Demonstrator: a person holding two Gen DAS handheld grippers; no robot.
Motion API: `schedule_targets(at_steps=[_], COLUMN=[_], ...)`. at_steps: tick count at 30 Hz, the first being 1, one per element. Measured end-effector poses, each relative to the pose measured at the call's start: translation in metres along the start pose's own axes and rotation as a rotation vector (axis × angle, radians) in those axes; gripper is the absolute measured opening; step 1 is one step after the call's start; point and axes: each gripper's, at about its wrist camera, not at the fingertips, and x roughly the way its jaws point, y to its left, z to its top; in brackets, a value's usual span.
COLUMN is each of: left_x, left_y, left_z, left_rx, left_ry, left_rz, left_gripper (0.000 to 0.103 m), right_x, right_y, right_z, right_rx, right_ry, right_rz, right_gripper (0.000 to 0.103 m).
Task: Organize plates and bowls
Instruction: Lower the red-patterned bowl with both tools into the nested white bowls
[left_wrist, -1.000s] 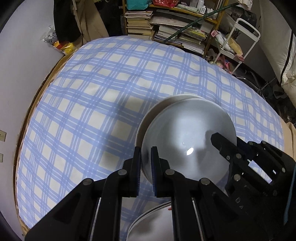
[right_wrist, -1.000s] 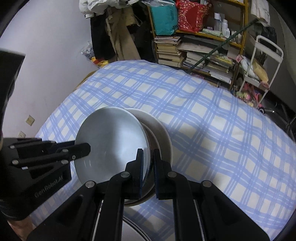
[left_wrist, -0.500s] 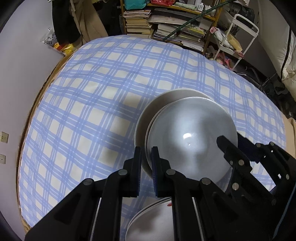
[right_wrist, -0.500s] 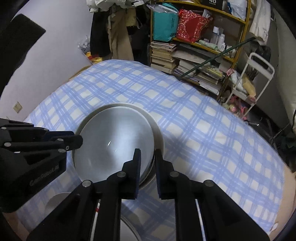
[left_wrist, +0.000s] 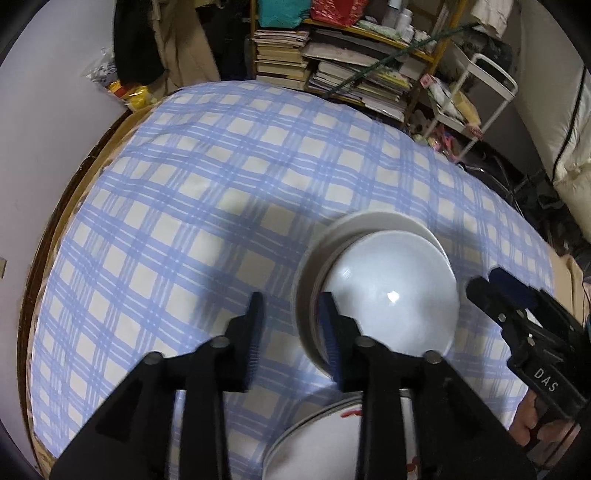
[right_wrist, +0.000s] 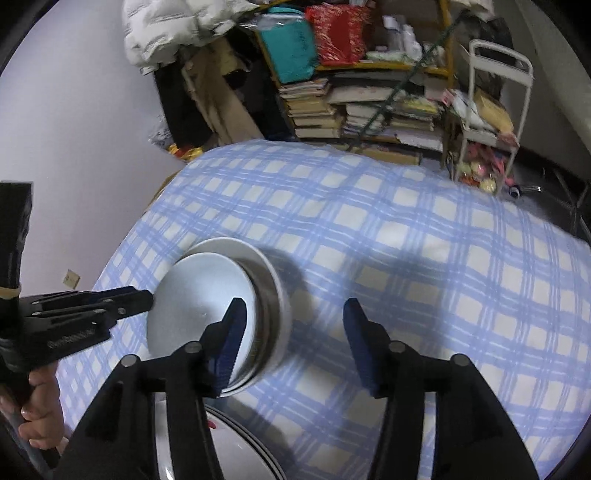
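A pale grey bowl (left_wrist: 388, 295) rests nested in a stack of white bowls (left_wrist: 354, 225) on the blue checked tablecloth (left_wrist: 184, 206). It also shows in the right wrist view (right_wrist: 199, 295), on the stack (right_wrist: 273, 291). My left gripper (left_wrist: 291, 328) is open, its right finger by the stack's left rim. My right gripper (right_wrist: 291, 332) is open, its left finger over the bowl's right rim. Neither holds anything. Each gripper shows in the other's view, the right gripper (left_wrist: 517, 317) and the left gripper (right_wrist: 92, 306) beside the bowl.
A stack of white plates with red marks (left_wrist: 332, 443) lies near the front edge, also in the right wrist view (right_wrist: 221, 443). Behind the table stand a bookshelf (left_wrist: 332, 66) and a white trolley (left_wrist: 472, 96). A wall (left_wrist: 44, 110) runs along the left.
Both grippers were shut on the grey bowl's rims and lowered it onto the stack. Both have now opened and let it go; it rests in the stack.
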Motion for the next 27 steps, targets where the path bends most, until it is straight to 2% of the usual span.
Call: schedule_targets(at_steps=[3, 6, 11, 18, 27], left_x=[0.002, 0.004, 0.012, 0.018, 0.027], left_y=[0.008, 0.014, 0.025, 0.037, 0.033], left_z=[0.002, 0.003, 0.005, 0.005, 0.003], left_rx=[-0.015, -0.031, -0.043, -0.076, -0.067], left_ry=[-0.015, -0.018, -0.001, 0.016, 0.032], left_rz=[-0.018, -0.044, -0.043, -0.107, -0.097], left_gripper=[0.042, 0.044, 0.046, 0.047, 0.047], right_x=[0.004, 0.007, 0.013, 0.022, 0.035], right_y=[-0.01, -0.015, -0.023, -0.026, -0.031], right_z=[-0.001, -0.002, -0.002, -0.004, -0.005], right_rx=[0.04, 0.059, 0.08, 0.07, 0.106], right_ry=[0.022, 0.024, 0.041, 0.062, 0.145], right_rz=[-0.005, -0.02, -0.051, -0.08, -0.082], right_gripper=[0.086, 0.094, 0.103, 0.103, 0.103])
